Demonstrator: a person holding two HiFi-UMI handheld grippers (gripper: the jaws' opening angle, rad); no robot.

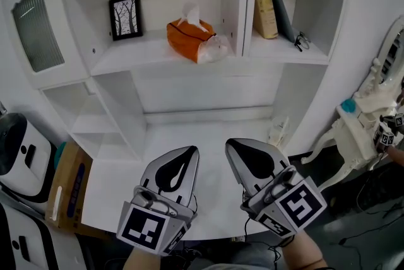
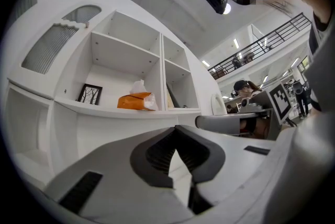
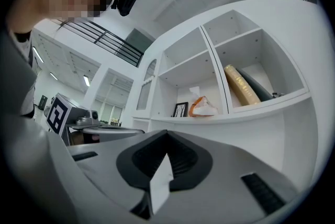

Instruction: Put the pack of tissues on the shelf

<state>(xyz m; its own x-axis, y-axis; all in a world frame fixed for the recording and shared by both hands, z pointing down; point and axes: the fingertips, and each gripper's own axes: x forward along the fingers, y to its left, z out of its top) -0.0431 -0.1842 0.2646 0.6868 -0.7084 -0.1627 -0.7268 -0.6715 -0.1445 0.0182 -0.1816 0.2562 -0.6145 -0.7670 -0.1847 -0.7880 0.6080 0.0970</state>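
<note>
The orange pack of tissues [image 1: 189, 38] lies on the middle shelf [image 1: 136, 57] of the white cabinet, with a white tissue sticking up from its top. It also shows in the left gripper view, pack [image 2: 137, 101], and in the right gripper view, pack [image 3: 201, 107]. My left gripper [image 1: 188, 150] and right gripper [image 1: 232, 145] hover side by side over the white desk [image 1: 208, 130], well below and in front of the pack. Both are shut with nothing between the jaws. The left gripper's tips [image 2: 176, 129] and the right gripper's tips [image 3: 167, 135] meet.
A black picture frame [image 1: 125, 16] stands left of the pack. Books [image 1: 265, 0] and glasses [image 1: 302, 40] fill the compartment to the right. A small bottle [image 1: 278, 132] sits at the desk's back right. A cardboard box [image 1: 69, 187] is at the left, a white chair [image 1: 366, 117] at the right.
</note>
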